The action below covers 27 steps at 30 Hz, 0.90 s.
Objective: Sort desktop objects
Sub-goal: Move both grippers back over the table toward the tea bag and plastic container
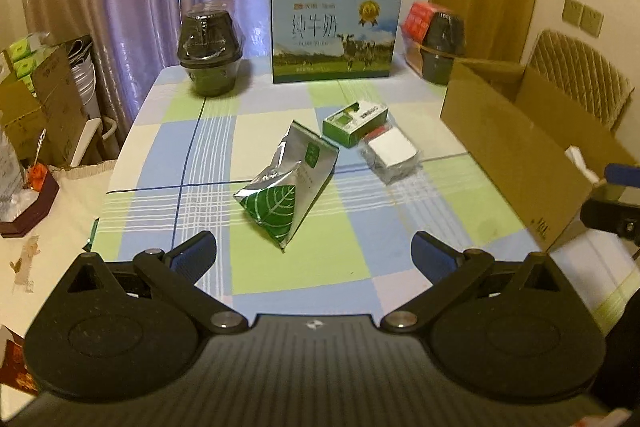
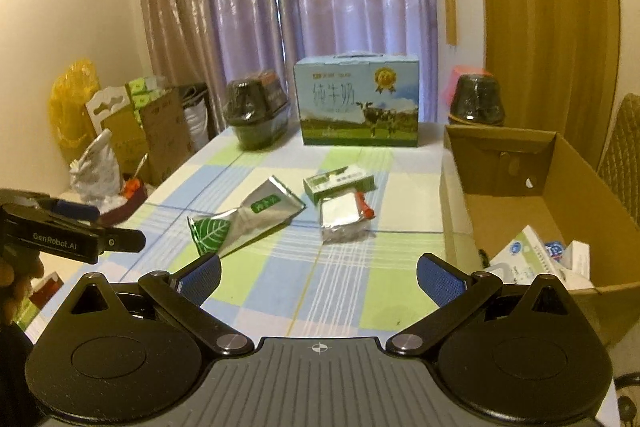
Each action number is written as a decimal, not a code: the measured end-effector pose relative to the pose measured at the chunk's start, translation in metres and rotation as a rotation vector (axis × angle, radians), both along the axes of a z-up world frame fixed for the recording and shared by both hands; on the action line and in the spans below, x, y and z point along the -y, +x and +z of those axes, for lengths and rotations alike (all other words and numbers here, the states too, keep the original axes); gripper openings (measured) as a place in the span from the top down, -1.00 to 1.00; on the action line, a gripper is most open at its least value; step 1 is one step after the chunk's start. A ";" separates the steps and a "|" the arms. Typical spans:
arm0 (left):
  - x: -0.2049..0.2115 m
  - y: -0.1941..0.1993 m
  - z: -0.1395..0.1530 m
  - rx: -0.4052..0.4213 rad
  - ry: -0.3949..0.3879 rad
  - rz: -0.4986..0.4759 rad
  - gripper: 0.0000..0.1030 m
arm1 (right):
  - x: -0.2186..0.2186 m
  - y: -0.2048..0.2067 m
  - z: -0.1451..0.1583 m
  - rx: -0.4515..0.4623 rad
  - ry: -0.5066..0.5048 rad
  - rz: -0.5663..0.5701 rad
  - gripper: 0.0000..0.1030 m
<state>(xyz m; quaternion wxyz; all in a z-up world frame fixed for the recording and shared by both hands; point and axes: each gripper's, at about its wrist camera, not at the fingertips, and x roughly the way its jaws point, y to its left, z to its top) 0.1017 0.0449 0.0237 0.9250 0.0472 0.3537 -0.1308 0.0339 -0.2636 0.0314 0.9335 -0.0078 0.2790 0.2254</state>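
- Silver foil pouch (image 1: 290, 183) with green leaf print, lying flat, crumpled, mid-table.
- Small green-and-white box (image 1: 354, 123), lying flat, just behind it.
- Clear-wrapped white packet (image 1: 390, 155), touching the box.

Table (image 1: 168, 163), checked cloth: foil pouch (image 1: 290, 183), green carton (image 1: 354, 123), wrapped packet (image 1: 392, 155) (touching carton) centre; milk box (image 1: 334, 35) far; cardboard box (image 1: 516, 155) right.

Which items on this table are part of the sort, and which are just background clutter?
In play:
silver foil pouch
small green box
clear-wrapped white packet
open cardboard box
left gripper, open
right gripper, open

Probably background:
milk carton case
two wrapped black pots
stacked boxes off the table
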 end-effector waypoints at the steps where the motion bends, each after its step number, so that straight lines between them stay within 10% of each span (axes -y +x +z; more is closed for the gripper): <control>1: 0.000 0.003 -0.002 -0.007 0.008 -0.001 -0.98 | -0.002 0.002 -0.002 -0.005 -0.005 0.003 -0.97; 27: -0.010 0.076 -0.032 -0.088 0.085 -0.070 -0.97 | -0.043 0.072 -0.044 -0.050 -0.113 0.037 -0.97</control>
